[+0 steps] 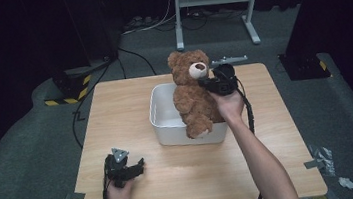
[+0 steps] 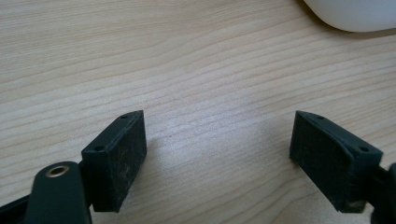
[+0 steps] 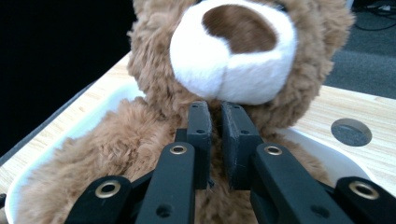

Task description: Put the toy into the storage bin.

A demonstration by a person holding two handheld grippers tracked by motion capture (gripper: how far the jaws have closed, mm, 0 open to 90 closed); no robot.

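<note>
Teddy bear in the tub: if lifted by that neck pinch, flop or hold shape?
The teddy bear looks plush, so probably light and floppy. The right gripper pinches only fur below the muzzle, so it may sag. Legs overhang the white tub and may drag.

Plush teddy bear (image 1: 192,92): mid-brown fur, white muzzle, dark brown nose. Rectangular plastic tub (image 1: 163,123): white. Wooden bench (image 1: 115,111): pale, streaked grain. Both grippers: black jaws, apparently brass-coloured rivets. Carpeted floor (image 1: 30,161): grey.
</note>
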